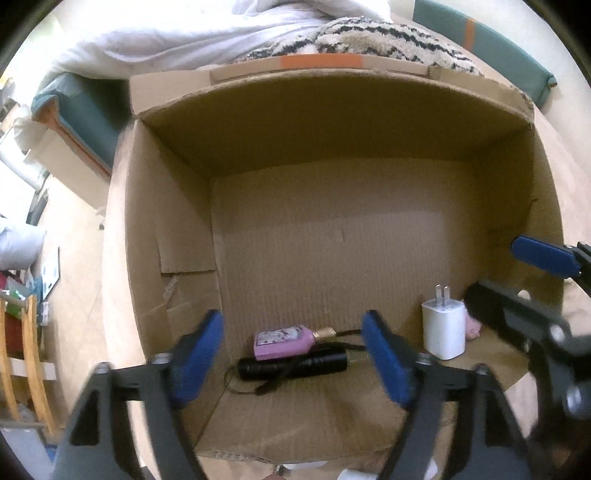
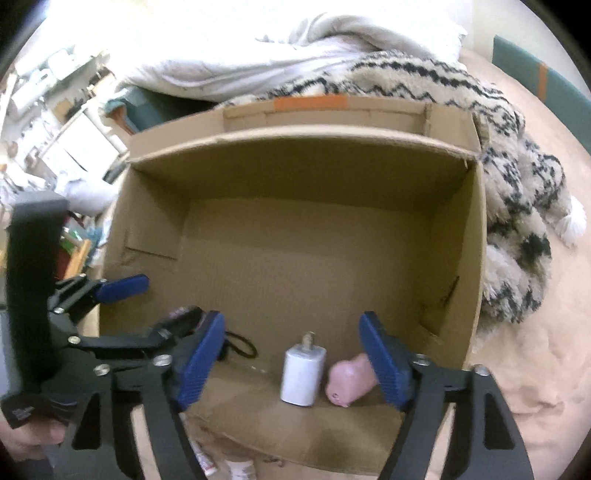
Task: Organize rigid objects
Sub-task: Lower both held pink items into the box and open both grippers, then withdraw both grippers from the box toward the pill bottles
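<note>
An open cardboard box [image 1: 177, 229] [image 2: 458, 236] fills both views. On its floor near the front wall lie a pink flat bottle with a gold cap [image 1: 282, 341], a black flashlight with a strap [image 1: 293, 366], an upright white plug adapter [image 1: 443, 325] [image 2: 303, 373] and a pink object [image 1: 472, 326] [image 2: 349, 380]. My left gripper [image 1: 291, 356] is open and empty above the bottle and flashlight. My right gripper [image 2: 291, 358] is open and empty above the adapter and pink object. Each gripper shows at the edge of the other view.
A striped fuzzy blanket [image 2: 509, 155] and white bedding [image 1: 192, 33] lie behind the box. A teal bed edge [image 1: 85, 114] and cluttered shelves [image 1: 22, 295] are at the left. The box stands on a beige surface [image 2: 535, 369]. Small items lie below the box front [image 2: 221, 465].
</note>
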